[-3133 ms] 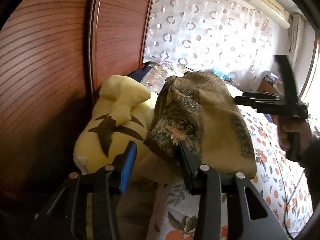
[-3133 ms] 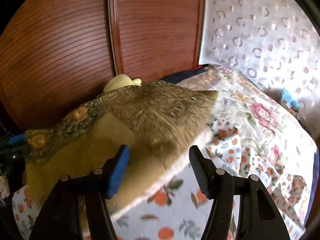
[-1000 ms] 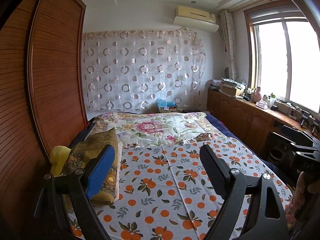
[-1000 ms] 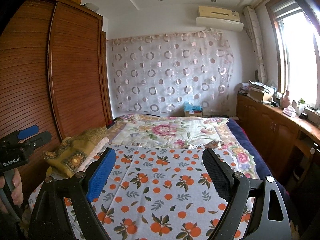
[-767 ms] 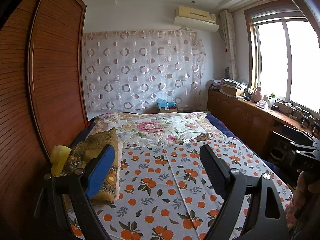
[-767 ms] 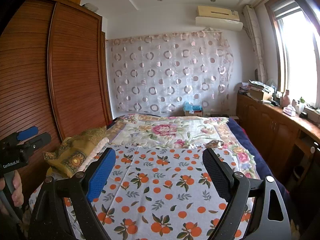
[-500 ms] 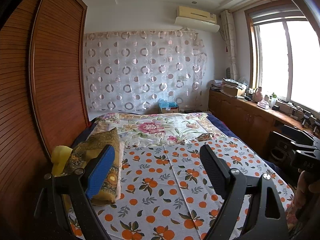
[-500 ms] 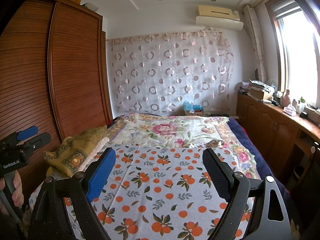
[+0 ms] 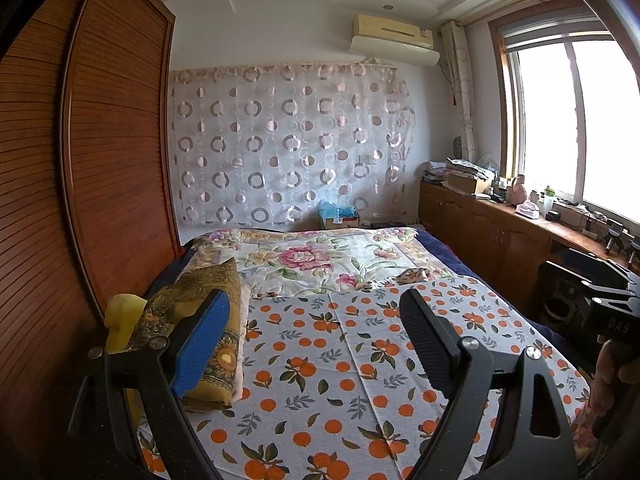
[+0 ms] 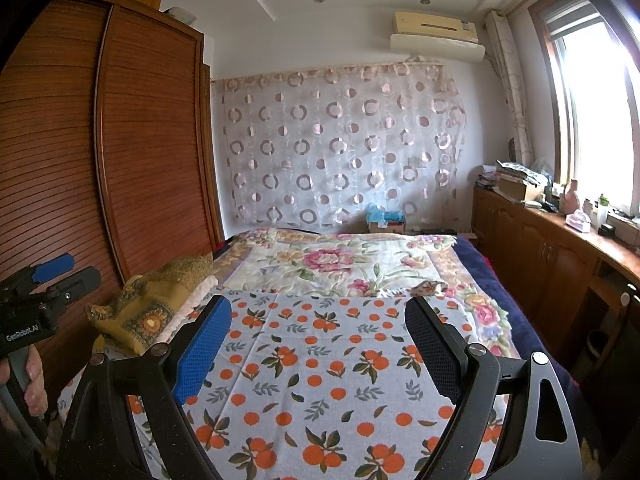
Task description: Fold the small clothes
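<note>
Both the left tongs (image 9: 312, 344) and the right tongs (image 10: 320, 348) gape wide and empty at the bottom of their frames above the orange-print sheet (image 9: 320, 360), while the folded mustard garment (image 9: 208, 320) lies at the bed's left edge, beside the wooden wardrobe (image 9: 112, 160).

I'm seeing matt printed cotton bedsheet (image 9: 320, 364), glossy slatted wood wardrobe (image 9: 116, 168), sheer curtain (image 9: 288, 148), and my left gripper's (image 9: 316, 340) textured rubbery pads.
</note>
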